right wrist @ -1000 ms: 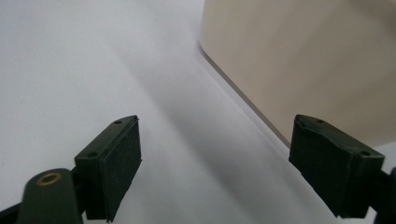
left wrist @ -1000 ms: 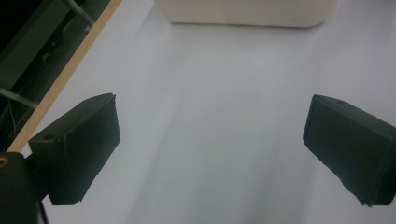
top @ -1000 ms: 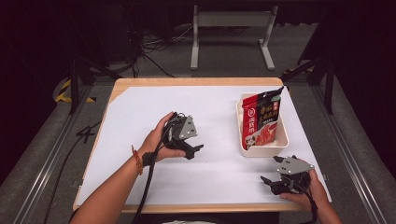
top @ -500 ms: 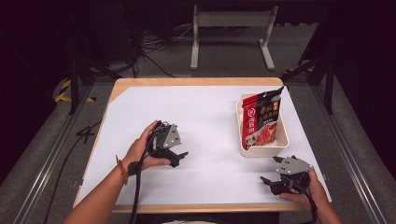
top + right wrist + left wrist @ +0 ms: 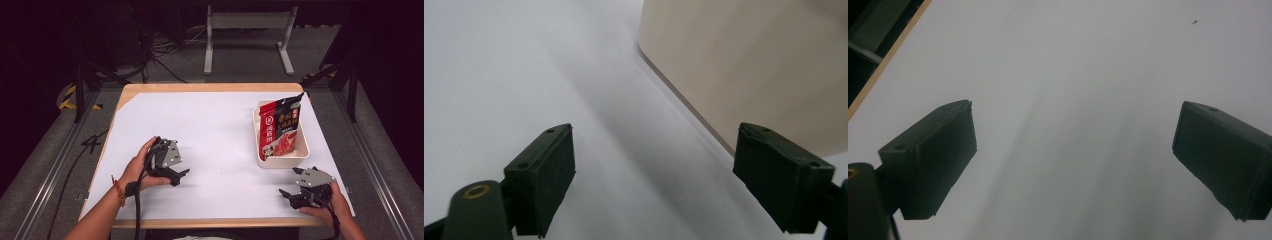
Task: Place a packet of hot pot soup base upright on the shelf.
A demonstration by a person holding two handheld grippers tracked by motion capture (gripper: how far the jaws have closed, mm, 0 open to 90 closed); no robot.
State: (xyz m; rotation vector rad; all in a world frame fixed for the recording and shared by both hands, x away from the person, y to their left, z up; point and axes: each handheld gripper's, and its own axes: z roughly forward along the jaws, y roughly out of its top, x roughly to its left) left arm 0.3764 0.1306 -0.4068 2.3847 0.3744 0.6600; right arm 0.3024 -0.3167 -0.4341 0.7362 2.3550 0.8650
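Resting near the front edge of the table (image 5: 220, 125), the right claw (image 5: 292, 192) sits at the near right corner in the person's right hand (image 5: 327, 202), jaws spread wide with nothing between them. Its own view shows the two black pads (image 5: 546, 170) far apart over bare white surface, with the cream wall of a bin (image 5: 744, 65) just ahead on the right side of that view. The left claw (image 5: 181, 176), held in the left hand (image 5: 140, 167), lies on the near left part of the table, pointing toward the middle; its jaws are likewise wide and empty. In the left gripper view the pads (image 5: 933, 155) frame only white tabletop, and the wooden table edge (image 5: 888, 60) runs diagonally at the upper left.

Between the two claws the white surface is open, and the whole left and centre of the table beyond the left claw is bare up to the far wooden rim.

Farther back on the right stands the cream bin (image 5: 282, 159), close to the right edge and well apart from the left claw. A red printed pouch (image 5: 280, 127) stands upright inside it, rising above the rim. Beyond the table are floor cables (image 5: 165, 50) and a grey metal stand (image 5: 247, 35).
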